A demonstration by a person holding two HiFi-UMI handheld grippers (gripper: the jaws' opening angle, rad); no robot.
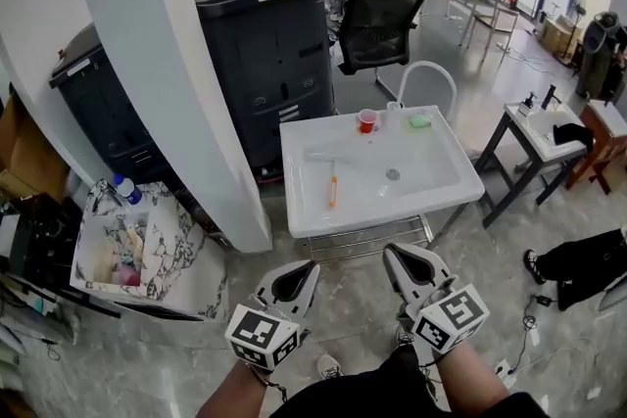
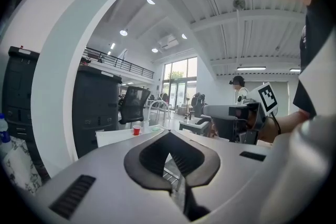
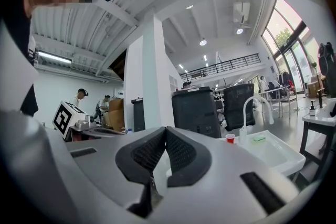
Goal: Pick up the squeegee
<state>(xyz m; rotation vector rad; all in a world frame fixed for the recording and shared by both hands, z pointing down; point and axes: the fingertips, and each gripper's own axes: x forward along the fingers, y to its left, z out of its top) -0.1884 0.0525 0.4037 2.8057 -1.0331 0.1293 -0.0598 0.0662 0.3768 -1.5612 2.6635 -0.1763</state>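
left gripper (image 1: pixel 305 266): jaws were pressed together, empty | right gripper (image 1: pixel 396 254): jaws were pressed together, empty | slim orange-handled squeegee (image 1: pixel 333 184): lay untouched inside white rectangular sink (image 1: pixel 382 216)

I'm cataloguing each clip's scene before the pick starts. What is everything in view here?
sink: one, white, centre, on metal stand
faucet: one, white, arched, at sink's back
squeegee: one, orange handle, lying in the sink
cup: one, red, sink's back rim
green pad: one, right of cup
office chair: one, black, behind sink
printers: two, dark grey, left of sink
marbled box: one, white-grey, floor left
side table: one, white top, right
left hand-held gripper: one, grey, shut, empty, bottom
right hand-held gripper: one, grey, shut, empty, bottom
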